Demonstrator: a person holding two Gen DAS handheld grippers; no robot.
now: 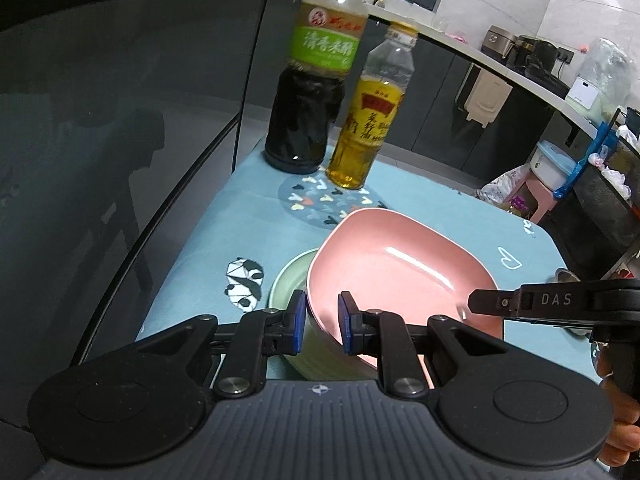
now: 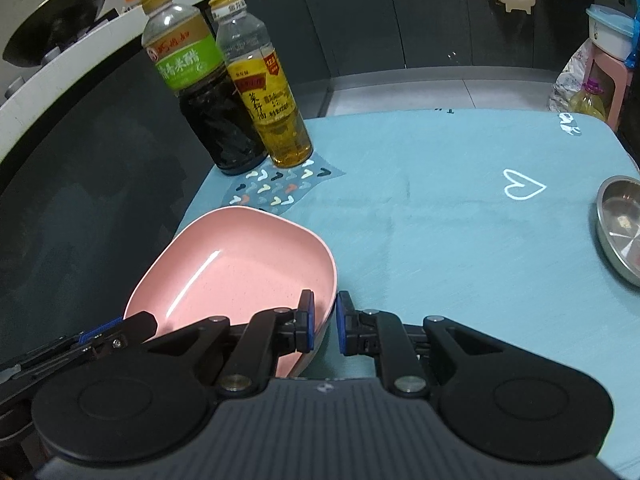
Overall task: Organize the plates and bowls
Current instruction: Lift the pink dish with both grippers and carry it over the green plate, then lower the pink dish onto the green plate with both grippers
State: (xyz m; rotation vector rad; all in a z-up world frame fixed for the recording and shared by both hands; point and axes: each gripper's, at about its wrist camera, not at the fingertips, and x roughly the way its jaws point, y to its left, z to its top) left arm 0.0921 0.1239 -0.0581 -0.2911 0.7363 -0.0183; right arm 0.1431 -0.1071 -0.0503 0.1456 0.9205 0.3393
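The pink plate (image 1: 396, 276), a squarish dish with rounded corners, sits tilted over a pale green dish (image 1: 286, 284) near the left edge of the surface (image 2: 440, 200), which is covered in a blue cloth. It looks as if the pink plate is being stacked onto the green one, though whether it has fully settled cannot be told.

The left claw (image 1: 322, 322) straddles the plate's near-left rim, one blue pad outside and one inside; the gap looks wider than the rim, so it seems to be released or only loosely closed, not clenched. The right claw (image 2: 323, 322) straddles the near-right rim the same way, with a visible gap between its outer pad and the plate wall, so it too appears released.

Judging by this, one stacking step is nearly done. A steel bowl (image 2: 622, 228) stands alone at the far right of the surface, well apart from the stack, and probably is left to gather. A dark vinegar bottle (image 1: 308, 96) and a yellow oil bottle (image 1: 366, 128) stand at the far-left corner.
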